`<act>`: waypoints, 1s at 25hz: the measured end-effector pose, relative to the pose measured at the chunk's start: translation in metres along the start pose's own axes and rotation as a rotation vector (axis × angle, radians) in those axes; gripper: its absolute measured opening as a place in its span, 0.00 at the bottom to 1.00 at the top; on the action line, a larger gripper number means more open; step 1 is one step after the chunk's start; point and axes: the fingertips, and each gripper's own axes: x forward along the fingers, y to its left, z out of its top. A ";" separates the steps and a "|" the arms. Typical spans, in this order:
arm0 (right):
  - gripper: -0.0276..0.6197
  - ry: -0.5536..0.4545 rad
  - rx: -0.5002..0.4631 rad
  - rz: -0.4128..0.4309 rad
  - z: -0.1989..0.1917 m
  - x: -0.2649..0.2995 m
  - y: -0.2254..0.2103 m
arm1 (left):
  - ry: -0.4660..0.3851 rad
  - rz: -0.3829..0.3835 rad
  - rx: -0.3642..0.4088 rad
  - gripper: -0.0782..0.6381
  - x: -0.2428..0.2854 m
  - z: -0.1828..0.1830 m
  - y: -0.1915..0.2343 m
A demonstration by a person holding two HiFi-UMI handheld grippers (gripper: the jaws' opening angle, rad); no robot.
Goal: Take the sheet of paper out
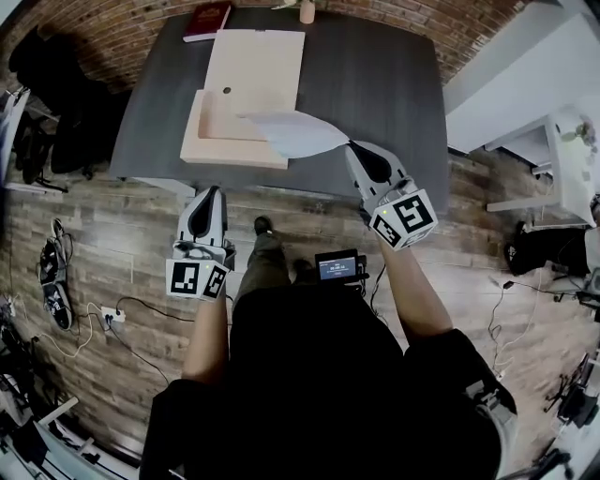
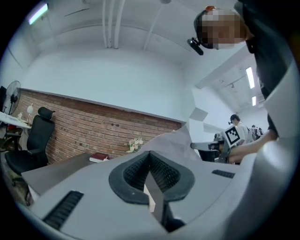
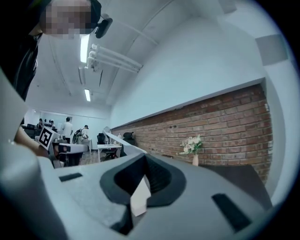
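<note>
A white sheet of paper (image 1: 295,134) hangs above the near part of the dark table (image 1: 375,84). My right gripper (image 1: 353,147) is shut on the sheet's right corner. In the right gripper view a white strip of the sheet (image 3: 139,198) shows pinched between the pads. Under the sheet lies an open flat beige box (image 1: 225,145), its lid (image 1: 253,61) folded back. My left gripper (image 1: 206,214) hangs in front of the table's near edge, jaws together with nothing visibly held. From the left gripper view (image 2: 151,180) the sheet (image 2: 174,140) shows ahead to the right.
A red book (image 1: 207,19) and a small vase (image 1: 307,11) stand at the table's far edge by the brick wall. A black office chair (image 1: 56,94) sits to the left. Cables and a power strip (image 1: 111,315) lie on the wooden floor. White desks (image 1: 562,159) stand at the right.
</note>
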 end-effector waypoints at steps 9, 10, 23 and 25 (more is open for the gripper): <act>0.05 0.007 0.066 -0.015 -0.032 -0.069 0.078 | 0.018 -0.017 0.026 0.10 -0.085 0.001 -0.037; 0.05 0.003 0.069 -0.025 -0.032 -0.080 0.085 | 0.018 -0.019 0.024 0.10 -0.095 0.000 -0.044; 0.05 0.066 0.078 -0.129 -0.062 -0.156 0.223 | 0.032 -0.095 -0.048 0.10 -0.246 -0.011 -0.048; 0.05 0.076 0.085 -0.145 -0.069 -0.169 0.248 | 0.034 -0.107 -0.053 0.10 -0.273 -0.015 -0.050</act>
